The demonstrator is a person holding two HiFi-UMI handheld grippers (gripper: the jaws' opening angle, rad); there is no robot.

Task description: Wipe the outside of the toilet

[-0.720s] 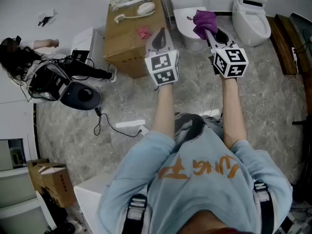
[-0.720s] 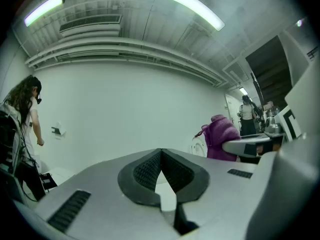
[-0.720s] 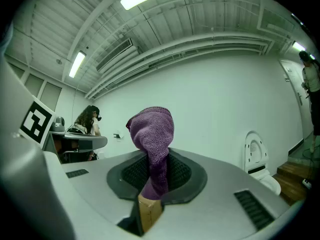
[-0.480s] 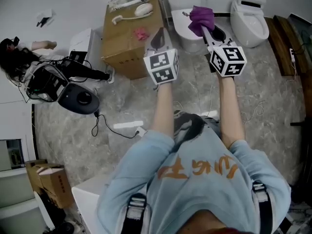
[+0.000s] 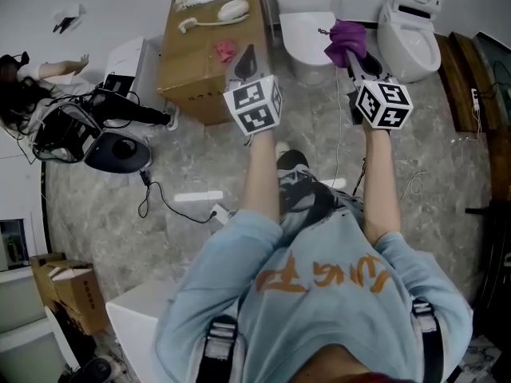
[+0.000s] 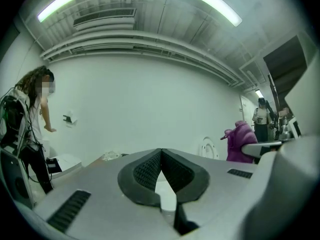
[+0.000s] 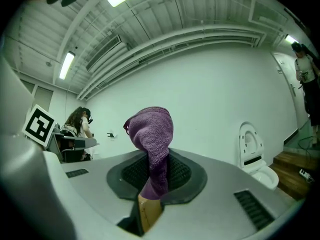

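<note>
My right gripper (image 7: pixel 156 176) clamps a bunched purple knitted cloth (image 7: pixel 152 134), held at the right edge of the smooth white toilet (image 5: pixel 306 32). Left gripper (image 6: pixel 161 170): ribbed black pads (image 6: pixel 144 171) pressed together, nothing between.

Pale blue short-sleeved T-shirt (image 5: pixel 319 238), grey grippers.
The shirt bore orange lettering under dark harness straps (image 5: pixel 219 348); the left gripper (image 6: pixel 161 152) and right gripper (image 5: pixel 353 64) had black ribbed pads and a black-and-white marker cube (image 5: pixel 254 107) each.

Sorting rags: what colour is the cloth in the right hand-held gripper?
Purple cloth, clearest in right gripper view.
</note>
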